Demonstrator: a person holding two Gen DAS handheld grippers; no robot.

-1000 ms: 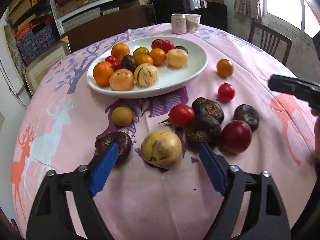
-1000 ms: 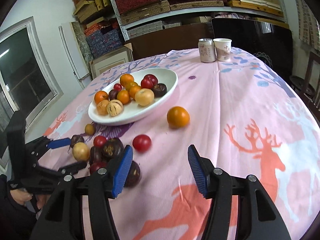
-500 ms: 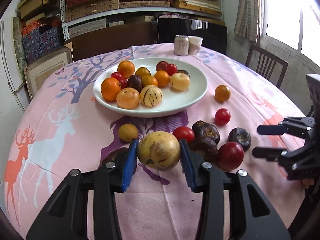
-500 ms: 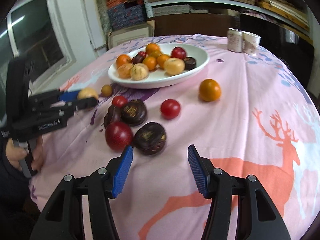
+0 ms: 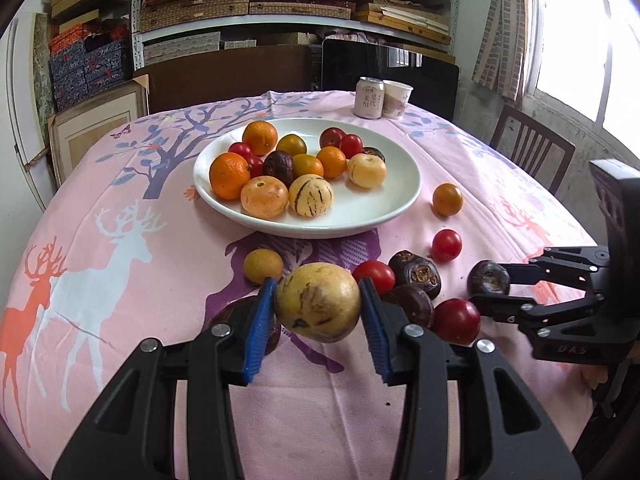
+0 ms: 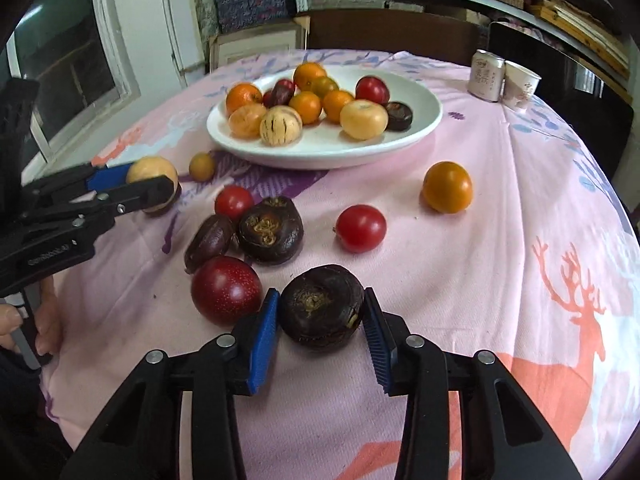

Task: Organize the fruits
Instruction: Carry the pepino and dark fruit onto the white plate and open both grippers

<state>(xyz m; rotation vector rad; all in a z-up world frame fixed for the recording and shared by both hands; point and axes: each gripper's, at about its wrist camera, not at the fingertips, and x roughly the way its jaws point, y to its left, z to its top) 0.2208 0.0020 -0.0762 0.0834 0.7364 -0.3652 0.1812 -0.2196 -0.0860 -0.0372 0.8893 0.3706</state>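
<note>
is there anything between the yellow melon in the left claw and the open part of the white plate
Only a small yellow fruit lies on the cloth, left of the line. The pepino melon, gripped by the left claw, looks lifted, and the plate's near side is bare, so nothing visible blocks it.

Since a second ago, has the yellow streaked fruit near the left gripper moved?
Yes. The yellow streaked fruit now sits clamped in the left gripper, lifted off the cloth toward the white plate.

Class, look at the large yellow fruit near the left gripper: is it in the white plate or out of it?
Out. The yellow fruit sits clamped in the left gripper, short of the white plate.
</note>
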